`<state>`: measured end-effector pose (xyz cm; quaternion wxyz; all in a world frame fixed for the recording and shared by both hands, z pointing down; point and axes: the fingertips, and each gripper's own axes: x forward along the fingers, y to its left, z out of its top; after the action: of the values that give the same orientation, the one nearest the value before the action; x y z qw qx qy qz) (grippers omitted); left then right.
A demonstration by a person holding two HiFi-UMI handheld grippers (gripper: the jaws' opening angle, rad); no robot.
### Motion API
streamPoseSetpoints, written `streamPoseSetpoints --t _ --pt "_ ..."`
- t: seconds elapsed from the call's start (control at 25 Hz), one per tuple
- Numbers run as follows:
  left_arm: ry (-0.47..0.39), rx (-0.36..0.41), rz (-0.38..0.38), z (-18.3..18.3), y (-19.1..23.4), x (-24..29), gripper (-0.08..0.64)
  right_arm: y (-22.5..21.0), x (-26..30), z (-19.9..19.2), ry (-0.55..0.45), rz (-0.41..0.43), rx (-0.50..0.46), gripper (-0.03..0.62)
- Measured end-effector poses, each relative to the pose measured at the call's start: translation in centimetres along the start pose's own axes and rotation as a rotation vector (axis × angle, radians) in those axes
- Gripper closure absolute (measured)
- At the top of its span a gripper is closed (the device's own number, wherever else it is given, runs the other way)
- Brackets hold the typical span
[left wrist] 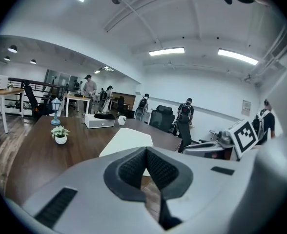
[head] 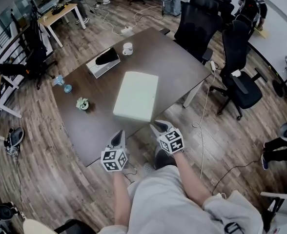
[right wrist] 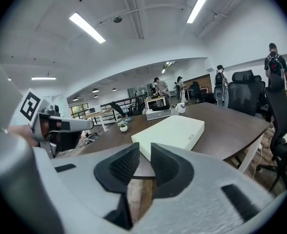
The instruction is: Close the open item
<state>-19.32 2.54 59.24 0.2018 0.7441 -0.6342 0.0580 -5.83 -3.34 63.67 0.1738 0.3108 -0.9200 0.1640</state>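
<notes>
Head view: left tongs (head: 120,134) shut, right tongs (head: 158,126) barely apart, both empty; far box (head: 103,62) looks light, stiff; press its front edge.

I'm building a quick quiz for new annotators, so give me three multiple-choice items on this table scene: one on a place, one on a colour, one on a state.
1. In the head view, where does the potted plant stand against the flat white box?
A) to its left
B) on top of it
C) to its right

2. What colour is the mug?
A) black
B) white
C) red

3. How do the left gripper fingers stand?
A) wide apart
B) clamped on the mug
C) together, nothing between them

Answers:
1 A: the plant sits on the table left of the box.
2 B: it shows white against the dark table.
3 C: the left gripper view shows the pads meeting, empty.
</notes>
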Motion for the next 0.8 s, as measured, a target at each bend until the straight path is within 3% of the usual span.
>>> streamPoseSetpoints --t 0.16,0.8 --pt "0.027 -0.022 0.000 -0.4 0.1 0.2 0.555 -0.8 -0.3 -0.2 -0.002 -0.037 0.022 0.589" --pt "0.019 -0.004 -0.044 -1.1 -1.1 0.0 0.555 -1.6 -1.6 -1.2 -0.007 -0.087 0.042 0.591"
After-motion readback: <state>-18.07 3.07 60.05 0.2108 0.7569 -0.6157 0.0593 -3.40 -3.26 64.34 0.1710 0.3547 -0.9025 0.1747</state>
